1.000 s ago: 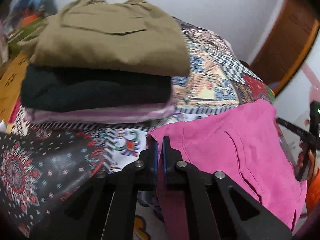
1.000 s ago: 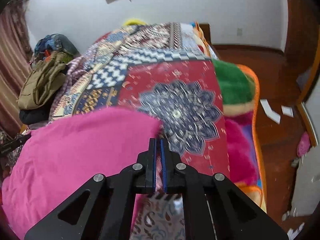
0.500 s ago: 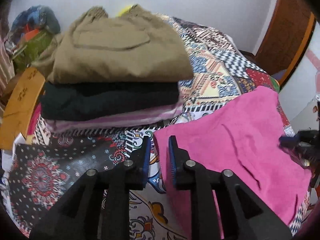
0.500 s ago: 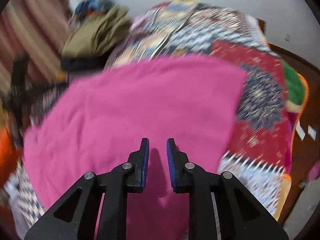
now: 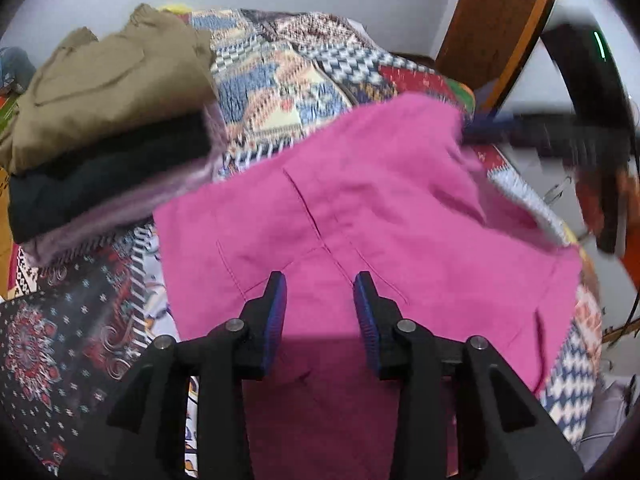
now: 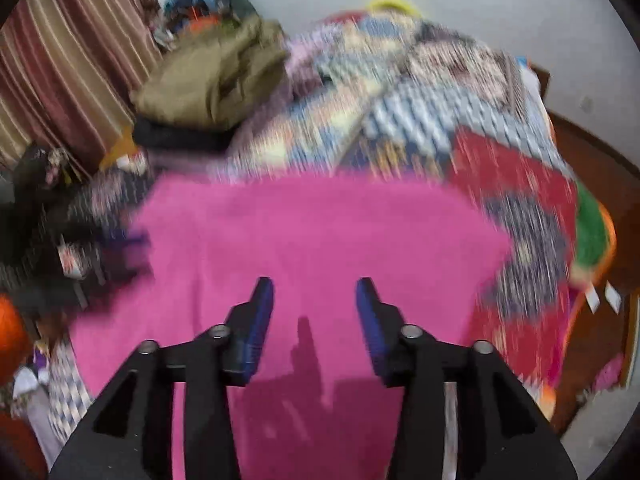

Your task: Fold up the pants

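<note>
Pink pants (image 5: pixel 360 216) lie folded flat on the bed (image 5: pixel 280 76), on the patchwork quilt, at the near right of the left view. A seam and pocket stitching face up.

Left tongs (image 5: pixel 320 292): jaws opening, nothing between them, blue pads clear of the cloth. They hang over the near middle of the pants, pointing steeply down. Released.

Right tongs (image 6: pixel 315 300): jaws opening too, nothing gripped. They hover over the near edge of the pants, also tipped steeply down. Their shadow falls on the cloth just below. This view is smeared by motion, so fine folds are hard to read.

In the left view my other tongs show as a dark blur at the far right, just past the far right corner of the pants.

Step in hand, as I judge it: a fold has been laid and I am letting go of it. The pants look like a compact rectangle, so the folding seems close to done.

Next move, my guess: either one more fold in half, which calls for pinching two corners of one edge together, or lifting the bundle onto the stack of folded clothes (image 5: pixel 104 120) at the far left: olive on top, black under it, a pale striped piece below. Both need the tongs low and level with the quilt to catch all the layers.
</note>
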